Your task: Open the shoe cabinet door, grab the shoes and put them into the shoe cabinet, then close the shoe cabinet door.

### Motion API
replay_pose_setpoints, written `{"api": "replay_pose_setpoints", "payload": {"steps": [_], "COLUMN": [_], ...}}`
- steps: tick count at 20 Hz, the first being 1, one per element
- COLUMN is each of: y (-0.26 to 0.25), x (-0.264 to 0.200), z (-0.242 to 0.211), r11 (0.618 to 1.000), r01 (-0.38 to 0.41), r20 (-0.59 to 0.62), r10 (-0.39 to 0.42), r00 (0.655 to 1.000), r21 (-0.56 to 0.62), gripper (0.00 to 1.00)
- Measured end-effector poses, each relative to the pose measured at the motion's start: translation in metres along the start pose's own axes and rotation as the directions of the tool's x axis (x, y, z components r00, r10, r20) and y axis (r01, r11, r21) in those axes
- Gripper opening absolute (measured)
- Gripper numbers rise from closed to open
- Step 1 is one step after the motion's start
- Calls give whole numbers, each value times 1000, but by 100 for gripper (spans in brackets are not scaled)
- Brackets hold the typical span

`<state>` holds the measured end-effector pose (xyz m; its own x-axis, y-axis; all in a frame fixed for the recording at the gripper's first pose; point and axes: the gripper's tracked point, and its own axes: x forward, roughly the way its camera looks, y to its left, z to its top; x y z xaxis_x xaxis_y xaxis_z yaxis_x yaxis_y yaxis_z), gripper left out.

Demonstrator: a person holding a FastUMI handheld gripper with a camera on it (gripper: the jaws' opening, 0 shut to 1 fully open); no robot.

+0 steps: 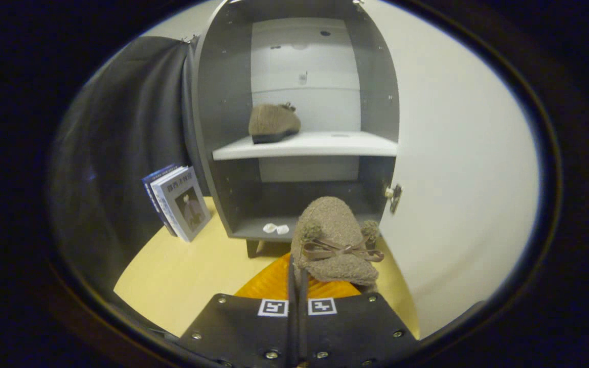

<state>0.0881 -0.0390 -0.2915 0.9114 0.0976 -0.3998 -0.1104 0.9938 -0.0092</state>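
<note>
At the bottom centre of the frame we see our fingers pressed close together, clamped on the edge of a fuzzy brown shoe with a ribbon bow; its long axis runs away from us toward the cabinet. Below it lies an orange ribbed mat on the pale yellow desk. Further up, the grey shoe cabinet stands open, its white door swung right. A matching shoe sits sideways on the white shelf. Books lean at centre left.

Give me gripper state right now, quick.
Gripper: fingers closed on the edge of the brown fuzzy shoe, held up just ahead of the open shoe cabinet.
</note>
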Motion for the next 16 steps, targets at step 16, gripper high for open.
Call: {"api": "replay_pose_setpoints", "payload": {"steps": [16], "y": [-14], "x": [136], "z": [194], "r11": [991], "r01": [107], "r20": [150], "r10": [-94], "r00": [984], "r21": [-80], "gripper": [0]}}
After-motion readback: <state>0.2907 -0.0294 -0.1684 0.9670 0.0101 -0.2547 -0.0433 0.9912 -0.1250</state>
